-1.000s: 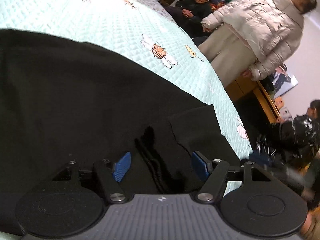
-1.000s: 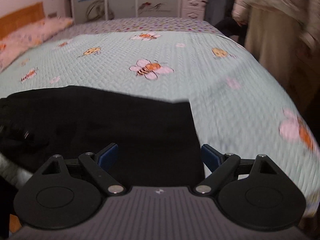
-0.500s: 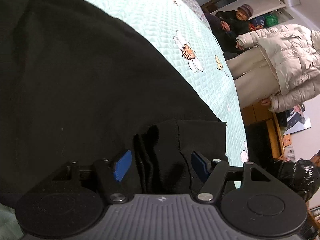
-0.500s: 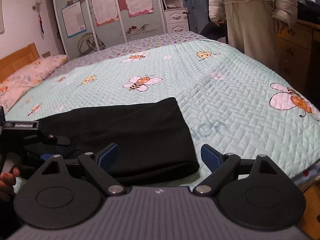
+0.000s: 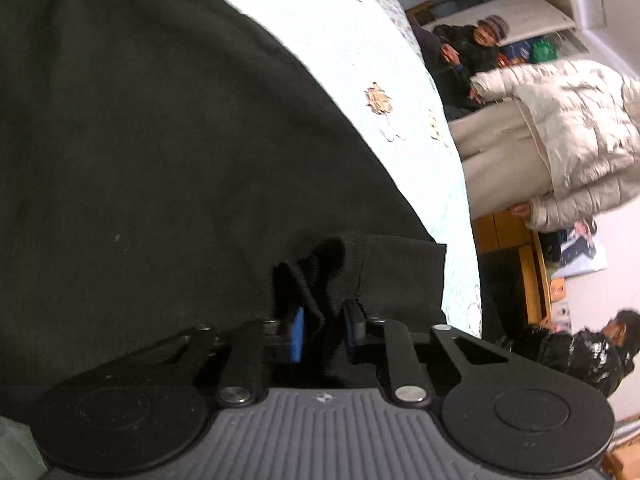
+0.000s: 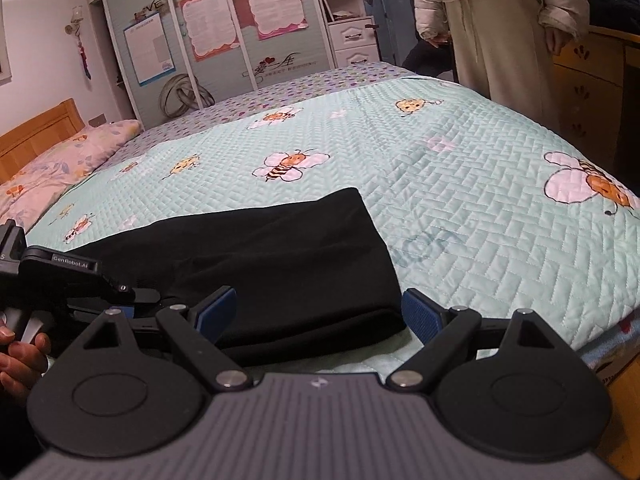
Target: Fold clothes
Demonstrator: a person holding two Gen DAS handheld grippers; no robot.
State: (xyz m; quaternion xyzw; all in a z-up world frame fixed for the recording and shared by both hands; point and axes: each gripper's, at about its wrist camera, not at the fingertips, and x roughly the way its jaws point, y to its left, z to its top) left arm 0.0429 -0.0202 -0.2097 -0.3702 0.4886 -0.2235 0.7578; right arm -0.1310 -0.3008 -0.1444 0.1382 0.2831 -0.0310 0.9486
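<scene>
A black garment point(image 5: 160, 168) point(image 6: 280, 264) lies flat on the pale green quilted bed point(image 6: 460, 168). In the left wrist view my left gripper point(image 5: 323, 328) is closing, and its blue pads pinch a bunched fold of the garment's near edge. The right wrist view shows that same left gripper point(image 6: 120, 300) at the garment's left end, held by a hand point(image 6: 20, 360). My right gripper point(image 6: 318, 314) stands open over the garment's near right corner, with the folded hem between its fingers but untouched by the pads.
A person in a cream puffer coat point(image 6: 500, 20) stands at the bed's far right by a wooden cabinet point(image 6: 592, 92). Two other people sit beyond the bed point(image 5: 476, 52) point(image 5: 592, 356). A pink pillow point(image 6: 60, 160) and wardrobe doors point(image 6: 224, 40) lie behind.
The left gripper's jaws have come together onto the garment's bunched edge, and that gripper has rolled. The right gripper has shifted slightly, staying open.
</scene>
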